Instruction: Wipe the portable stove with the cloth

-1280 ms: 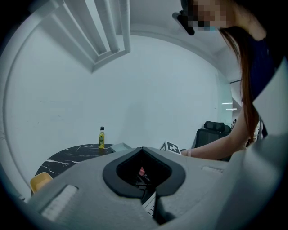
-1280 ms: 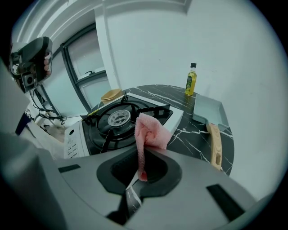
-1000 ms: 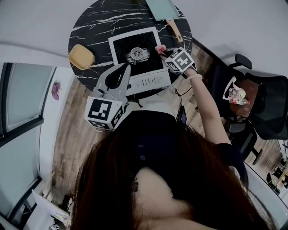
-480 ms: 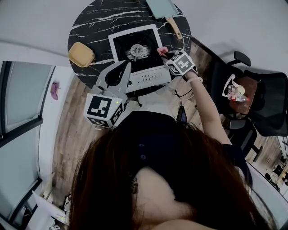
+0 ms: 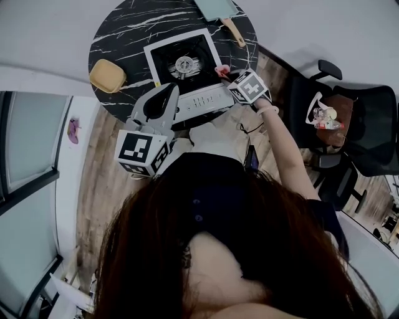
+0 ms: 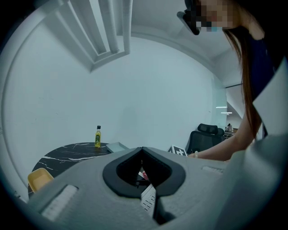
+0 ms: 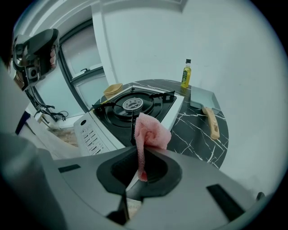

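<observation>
- On the round black marble table point(image 5: 118, 37) sits the portable stove point(image 5: 187, 71), a white body with a black top and a round burner point(image 5: 184, 63) in the middle; its control panel faces the person.
- The right gripper point(image 5: 227, 76) is at the stove's right edge, its jaws pinched on the pink cloth point(image 5: 222, 70).
- In the right gripper view the cloth point(image 7: 152, 132) stands up bunched from between the clamped jaws, with the stove point(image 7: 135, 105) just beyond it; whether the cloth touches the stove cannot be told.
- The left gripper point(image 5: 167, 90) is at the table's near edge, tips close to the stove's front left corner. Its jaws are together with nothing between them.
- A yellow dish point(image 5: 107, 76) lies left of the stove, apart from it.
- A pale green cutting board point(image 5: 219, 9) with a wooden handle lies at the table's far side.
- A small oil bottle point(image 7: 185, 74) stands upright near the board.
- A black office chair point(image 5: 368, 143) stands right of the table.
</observation>
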Demonstrator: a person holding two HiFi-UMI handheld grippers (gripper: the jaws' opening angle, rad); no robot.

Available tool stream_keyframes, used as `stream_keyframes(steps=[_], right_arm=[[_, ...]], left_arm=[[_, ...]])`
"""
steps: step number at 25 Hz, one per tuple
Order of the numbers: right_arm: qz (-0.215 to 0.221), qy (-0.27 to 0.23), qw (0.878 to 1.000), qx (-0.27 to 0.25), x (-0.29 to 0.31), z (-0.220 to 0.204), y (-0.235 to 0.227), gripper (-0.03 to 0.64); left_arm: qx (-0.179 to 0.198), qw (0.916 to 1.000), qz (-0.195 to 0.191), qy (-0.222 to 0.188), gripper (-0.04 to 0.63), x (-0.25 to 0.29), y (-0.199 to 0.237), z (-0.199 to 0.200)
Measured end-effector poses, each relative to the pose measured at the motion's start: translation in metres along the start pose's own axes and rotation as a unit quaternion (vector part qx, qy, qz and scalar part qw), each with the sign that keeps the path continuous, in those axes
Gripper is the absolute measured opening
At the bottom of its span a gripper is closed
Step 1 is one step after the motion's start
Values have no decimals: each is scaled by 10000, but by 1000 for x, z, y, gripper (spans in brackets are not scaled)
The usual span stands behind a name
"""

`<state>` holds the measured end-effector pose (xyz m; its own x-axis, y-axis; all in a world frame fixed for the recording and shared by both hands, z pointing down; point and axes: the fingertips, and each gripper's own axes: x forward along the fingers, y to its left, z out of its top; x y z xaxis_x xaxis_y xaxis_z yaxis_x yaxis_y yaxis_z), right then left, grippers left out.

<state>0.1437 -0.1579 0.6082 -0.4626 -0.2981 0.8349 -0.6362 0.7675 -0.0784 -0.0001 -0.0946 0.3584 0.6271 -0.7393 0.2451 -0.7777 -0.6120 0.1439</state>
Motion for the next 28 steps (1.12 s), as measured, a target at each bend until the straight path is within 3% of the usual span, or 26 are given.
stream_keyframes(steps=[28], right_arm=[[-884,4,9959,190,-20,-27,26,26]], left_arm=[[17,9996,-148,-252,12,-18,-3,1]])
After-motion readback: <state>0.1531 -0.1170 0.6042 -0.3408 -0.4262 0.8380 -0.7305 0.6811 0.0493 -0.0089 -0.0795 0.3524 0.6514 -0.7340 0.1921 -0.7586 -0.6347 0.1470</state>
